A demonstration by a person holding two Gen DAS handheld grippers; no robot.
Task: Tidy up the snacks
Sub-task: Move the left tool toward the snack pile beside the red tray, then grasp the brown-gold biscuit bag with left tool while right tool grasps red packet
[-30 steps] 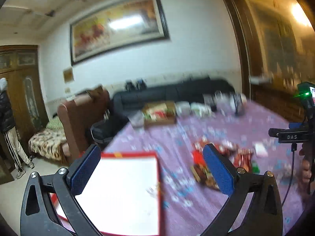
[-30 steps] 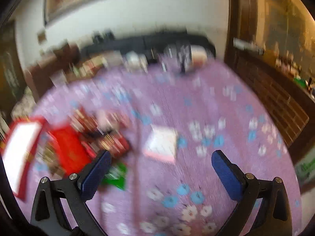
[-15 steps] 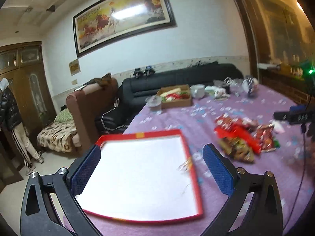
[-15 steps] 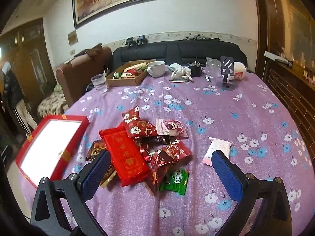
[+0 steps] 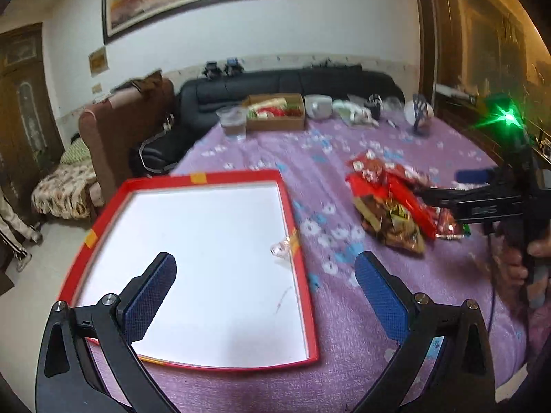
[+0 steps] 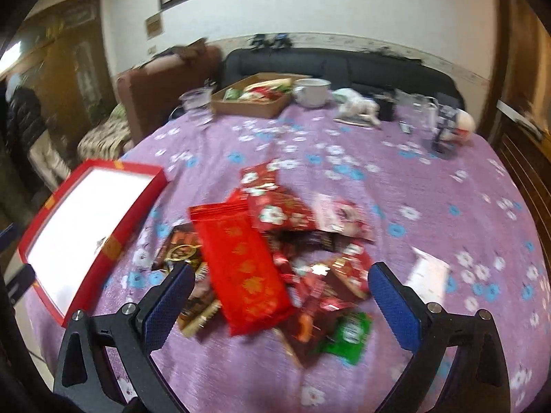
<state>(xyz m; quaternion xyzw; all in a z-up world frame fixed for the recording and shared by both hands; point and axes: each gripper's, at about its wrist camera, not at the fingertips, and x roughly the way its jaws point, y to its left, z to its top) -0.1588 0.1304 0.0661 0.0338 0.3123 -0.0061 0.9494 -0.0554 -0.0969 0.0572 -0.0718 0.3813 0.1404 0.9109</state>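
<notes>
A pile of snack packets [image 6: 275, 258] lies on the purple flowered tablecloth, topped by a large red packet [image 6: 241, 261], with a green packet [image 6: 347, 335] at its near edge. My right gripper [image 6: 279, 306] hangs open just over the pile's near side, nothing between its fingers. A shallow red box with a white inside [image 5: 203, 261] lies at the table's left edge; it also shows as the red box [image 6: 82, 227] in the right wrist view. My left gripper [image 5: 265, 296] stands open above the box's near right corner. The snack pile [image 5: 392, 203] lies to its right.
A white packet [image 6: 427, 272] lies right of the pile. At the far side stand a cardboard box of snacks [image 6: 255, 98], a plastic cup [image 6: 196, 101], a white mug [image 6: 311, 91] and a glass jug [image 6: 418, 113]. A brown armchair [image 5: 127, 130] and black sofa [image 5: 292, 82] stand beyond.
Both grippers have dropped lower and closer to the table. The right one has come in over the snack pile; the left one now sits over the red box's near right corner.
</notes>
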